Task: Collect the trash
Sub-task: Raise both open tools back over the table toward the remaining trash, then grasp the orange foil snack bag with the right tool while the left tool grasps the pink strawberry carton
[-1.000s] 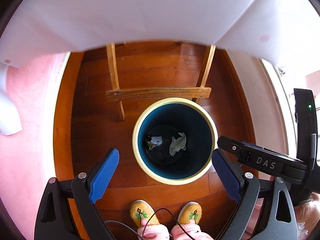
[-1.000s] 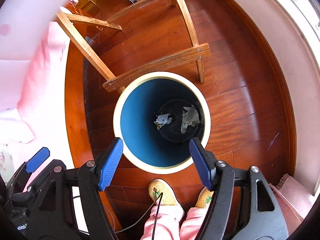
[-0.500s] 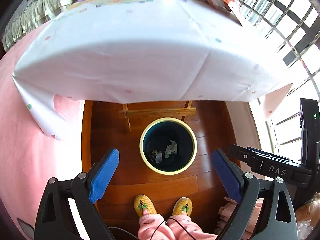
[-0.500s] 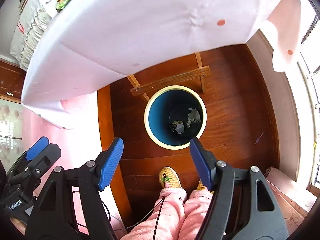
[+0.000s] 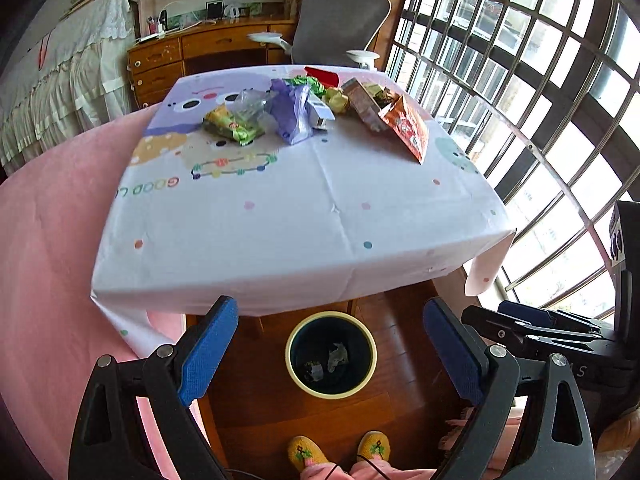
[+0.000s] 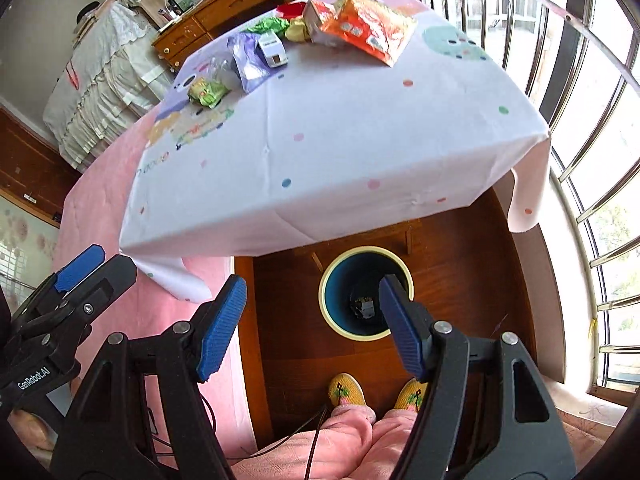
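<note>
our left tongs (image 5: 332,350) and right tongs (image 6: 312,320) both gape wide and empty above the bin (image 5: 331,354) on the floor under the worktop (image 5: 296,216); wrappers (image 5: 404,122) lie at its far end, scraps in the bin.

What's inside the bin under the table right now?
The bin holds two crumpled scraps at the bottom: a pale one and a darker one. In the right wrist view, the right gripper's finger covers part of the bottom.
</note>
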Motion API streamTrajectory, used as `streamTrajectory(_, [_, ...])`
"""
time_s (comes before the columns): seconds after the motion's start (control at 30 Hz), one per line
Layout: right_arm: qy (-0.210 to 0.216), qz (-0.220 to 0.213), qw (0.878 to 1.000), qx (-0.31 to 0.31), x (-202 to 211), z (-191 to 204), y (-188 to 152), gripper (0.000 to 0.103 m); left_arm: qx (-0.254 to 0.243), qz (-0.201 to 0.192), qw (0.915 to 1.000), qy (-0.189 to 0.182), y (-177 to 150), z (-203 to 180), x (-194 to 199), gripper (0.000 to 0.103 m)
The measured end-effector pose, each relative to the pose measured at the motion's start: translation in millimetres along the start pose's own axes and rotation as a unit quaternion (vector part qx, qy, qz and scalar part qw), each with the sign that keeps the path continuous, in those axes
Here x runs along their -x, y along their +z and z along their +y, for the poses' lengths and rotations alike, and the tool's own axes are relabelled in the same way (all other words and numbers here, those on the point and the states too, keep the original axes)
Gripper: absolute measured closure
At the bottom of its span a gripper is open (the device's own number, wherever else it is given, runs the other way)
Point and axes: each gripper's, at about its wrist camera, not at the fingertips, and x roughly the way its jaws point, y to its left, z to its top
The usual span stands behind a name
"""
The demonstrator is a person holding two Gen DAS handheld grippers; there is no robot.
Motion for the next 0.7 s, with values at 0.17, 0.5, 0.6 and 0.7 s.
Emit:
streamTrajectory(0.17, [-0.013,-0.041,0.999,0.006,27,13,32,0.037,-0.012,-0.044,0.9989,0.006,46,5,25,0.008])
streamTrajectory(0.5, [-0.019,-0.093,0.995,0.01,40,8,106,0.036,0.0,-0.073,0.997,0.025,104,21,18,0.008])
streamTrajectory(0.6, [-0.018,-0.089,0.996,0.024,26,1,133,0.036,0.007,-0.066,0.9969,0.042,114,24,-5,0.008])
streamTrajectory(0.7, [-0.01,-0.077,0.996,0.038,4,-11,165,0.036,0.018,-0.053,0.9969,0.057,127,25,-33,0.008])
